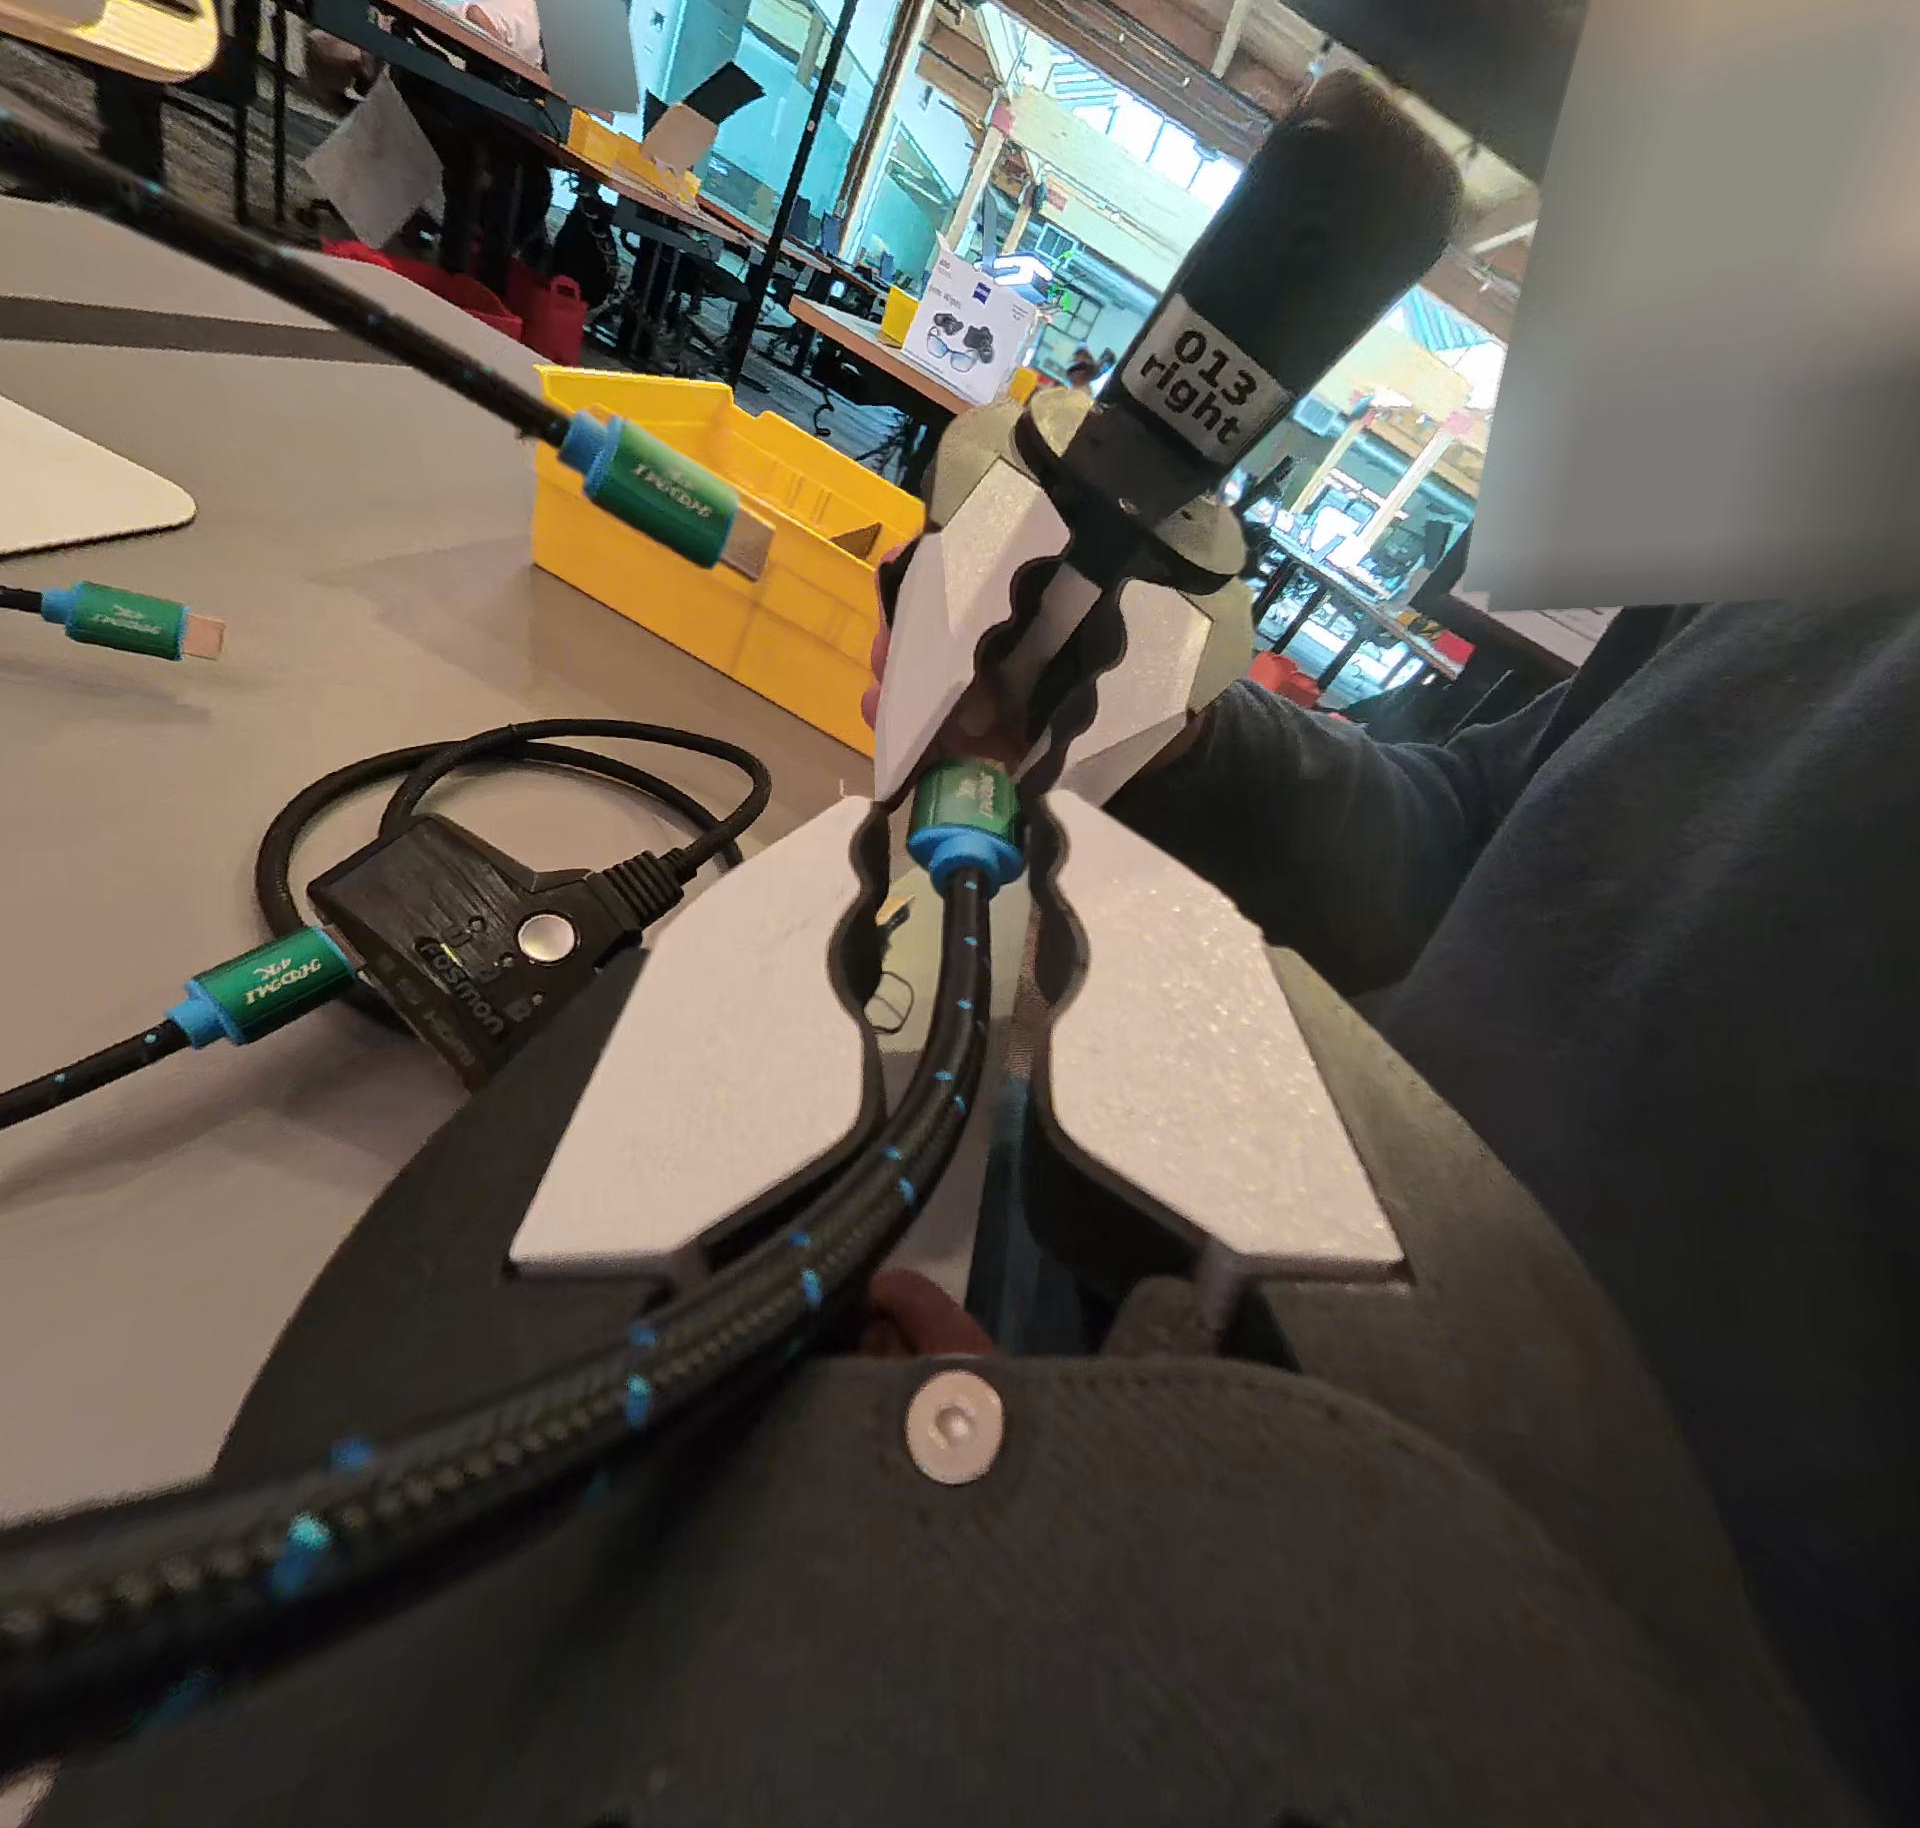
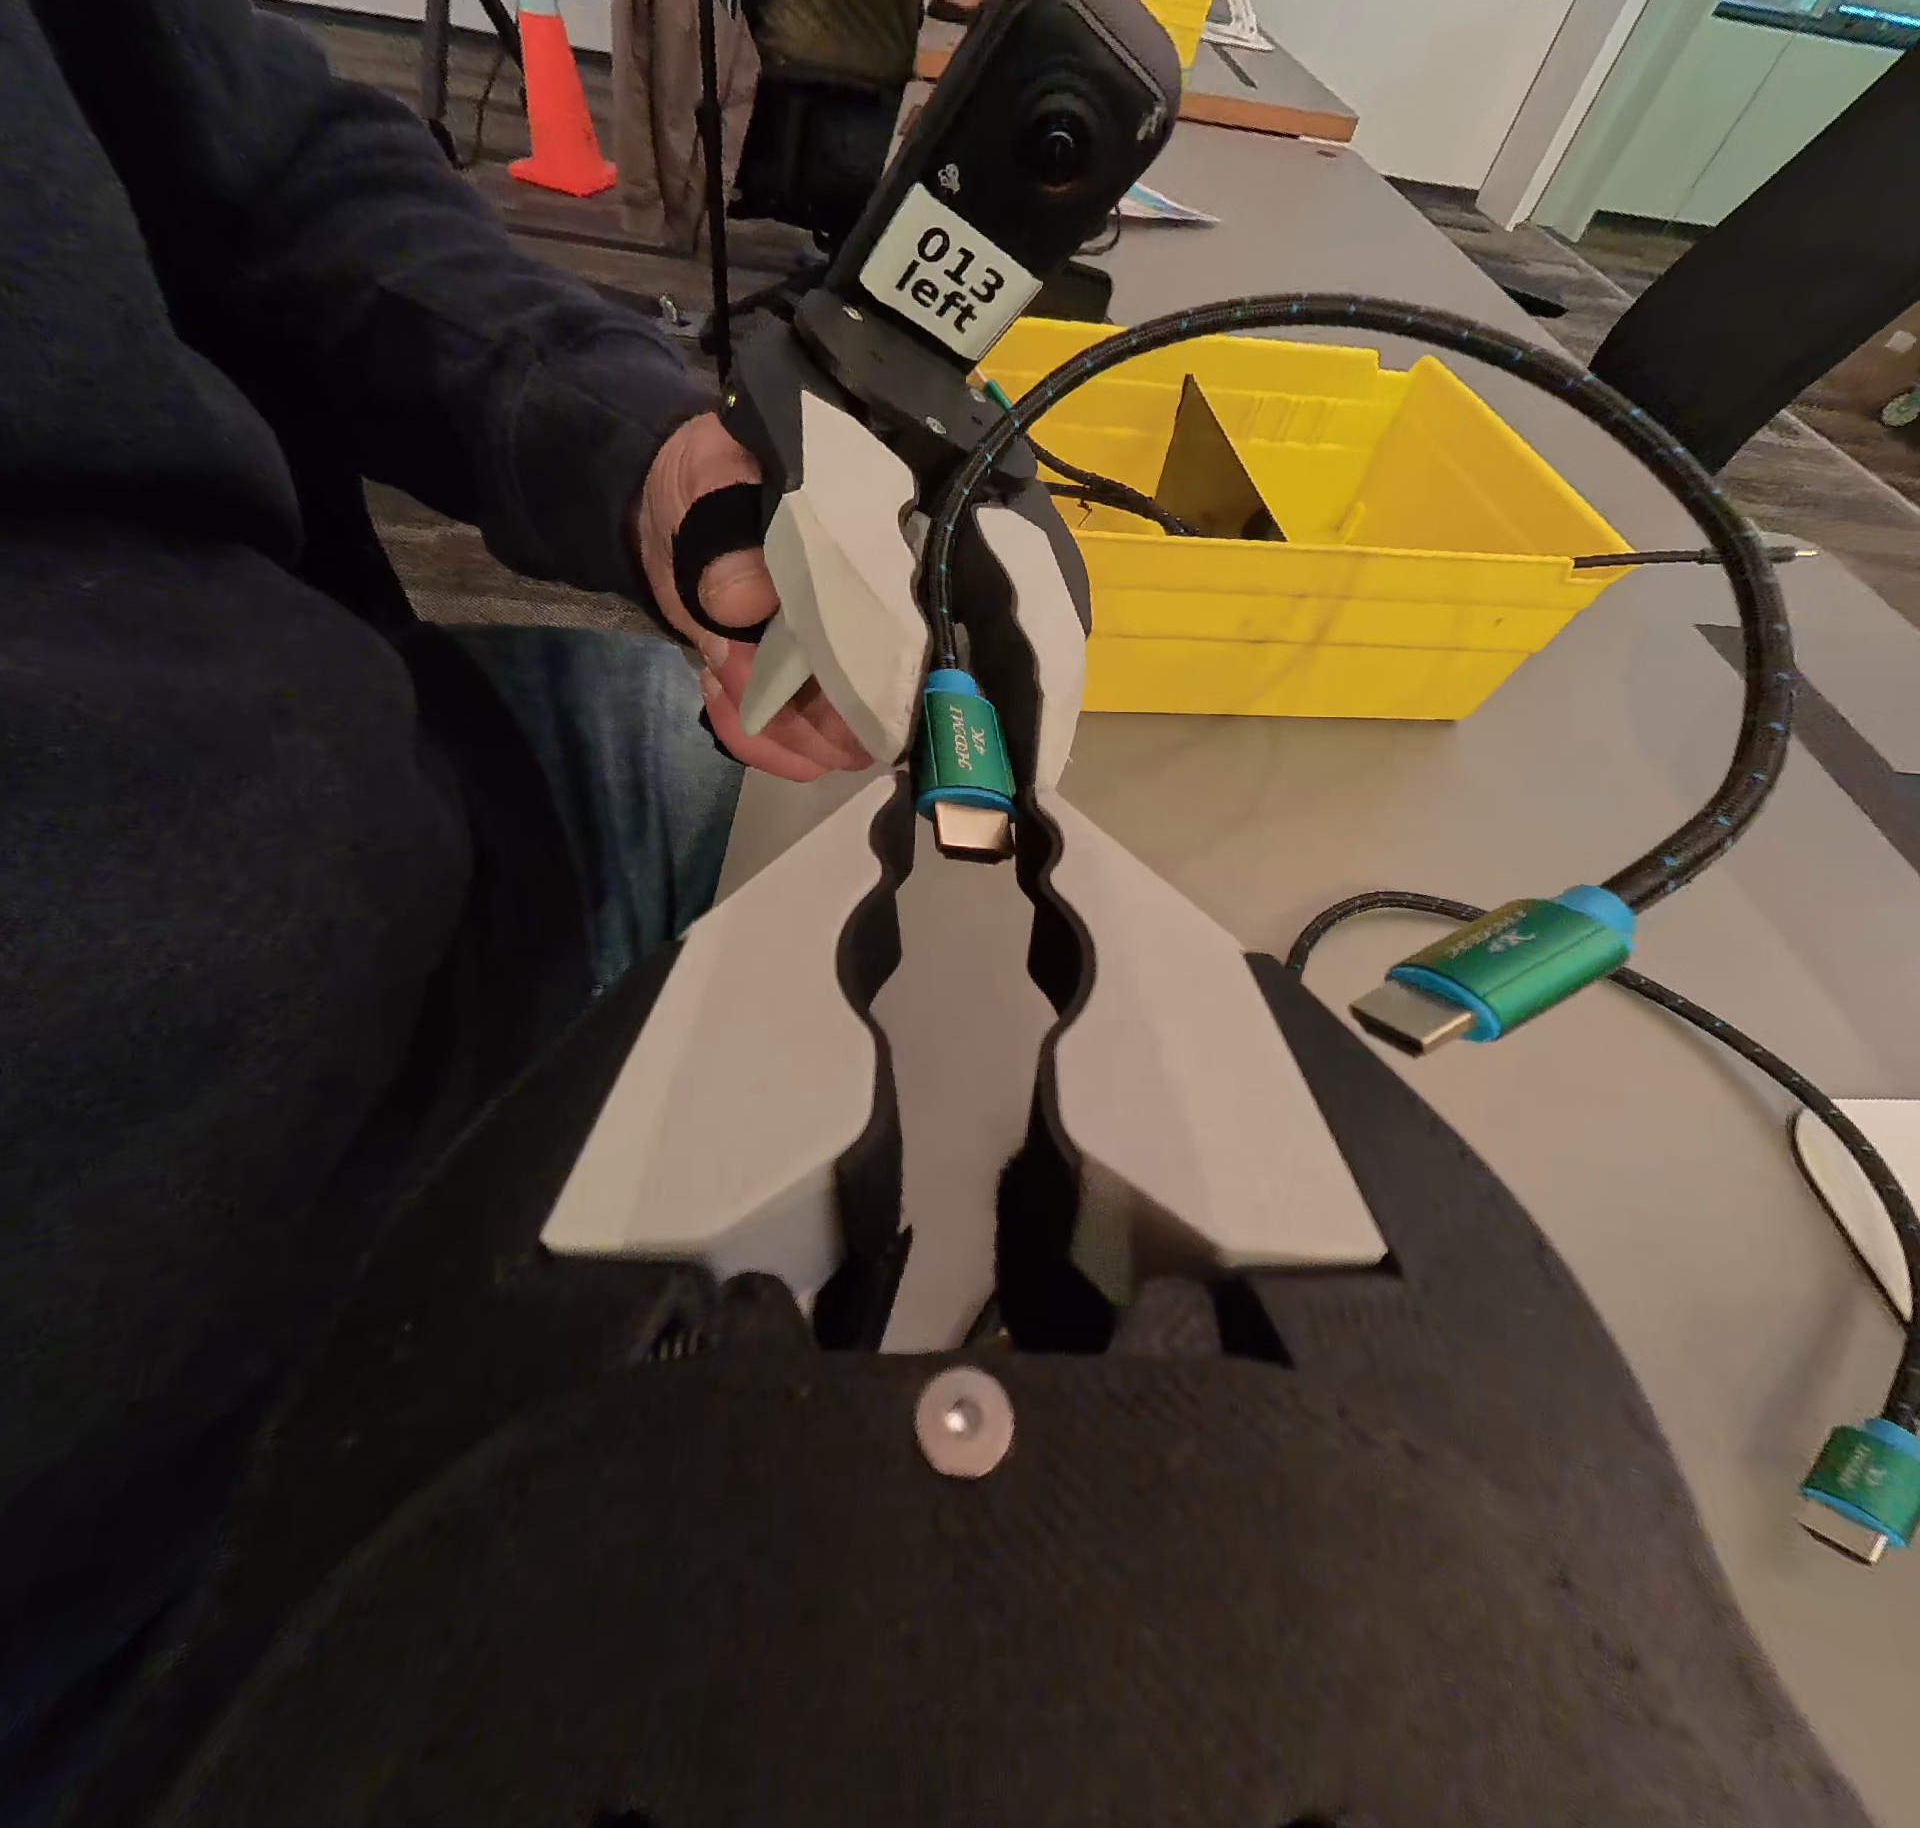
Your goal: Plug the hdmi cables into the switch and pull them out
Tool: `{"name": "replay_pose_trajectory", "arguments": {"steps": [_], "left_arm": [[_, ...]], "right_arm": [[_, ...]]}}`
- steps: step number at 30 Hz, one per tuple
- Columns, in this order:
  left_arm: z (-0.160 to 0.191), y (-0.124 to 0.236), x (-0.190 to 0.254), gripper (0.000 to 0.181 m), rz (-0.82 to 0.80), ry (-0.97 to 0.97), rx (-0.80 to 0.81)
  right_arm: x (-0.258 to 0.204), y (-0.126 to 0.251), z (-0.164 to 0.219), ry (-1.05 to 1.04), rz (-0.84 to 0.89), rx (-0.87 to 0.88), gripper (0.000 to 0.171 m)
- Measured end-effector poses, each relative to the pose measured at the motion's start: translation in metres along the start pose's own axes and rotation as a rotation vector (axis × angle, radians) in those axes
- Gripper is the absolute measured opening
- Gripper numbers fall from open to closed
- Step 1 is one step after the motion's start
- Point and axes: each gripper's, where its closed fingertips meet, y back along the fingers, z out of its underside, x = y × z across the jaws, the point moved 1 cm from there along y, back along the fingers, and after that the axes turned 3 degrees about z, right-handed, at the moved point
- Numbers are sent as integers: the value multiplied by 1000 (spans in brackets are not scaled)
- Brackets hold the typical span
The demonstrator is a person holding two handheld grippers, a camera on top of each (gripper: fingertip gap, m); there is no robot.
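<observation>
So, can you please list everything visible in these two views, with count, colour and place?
HDMI switch: one, black, on the table.
green connectors: four; one held, one hanging in the air, one loose on the table, one in the switch.
braided cable: black with blue flecks, loops from the held connector to the hanging one.
bin: one, yellow, on the table.
table: one, grey.
cone: one, orange, on the floor behind.
left gripper: white fingers, grips the held connector.
right gripper: white fingers, tips beside its metal end.
</observation>
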Motion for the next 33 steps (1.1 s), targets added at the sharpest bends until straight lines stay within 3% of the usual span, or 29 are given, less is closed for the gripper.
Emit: {"name": "replay_pose_trajectory", "arguments": {"steps": [23, 29, 33], "left_arm": [[-2, 2, -1, 20, -48, -85, -5], [-6, 3, 2, 20, -41, -94, -5], [-6, 2, 7, 20, -28, -104, -13]], "right_arm": [[9, 10, -1, -93, -8, 29, 22], [54, 42, -19, -55, 265, 84, 45], [79, 41, -11, -65, 401, -22, 53]]}}
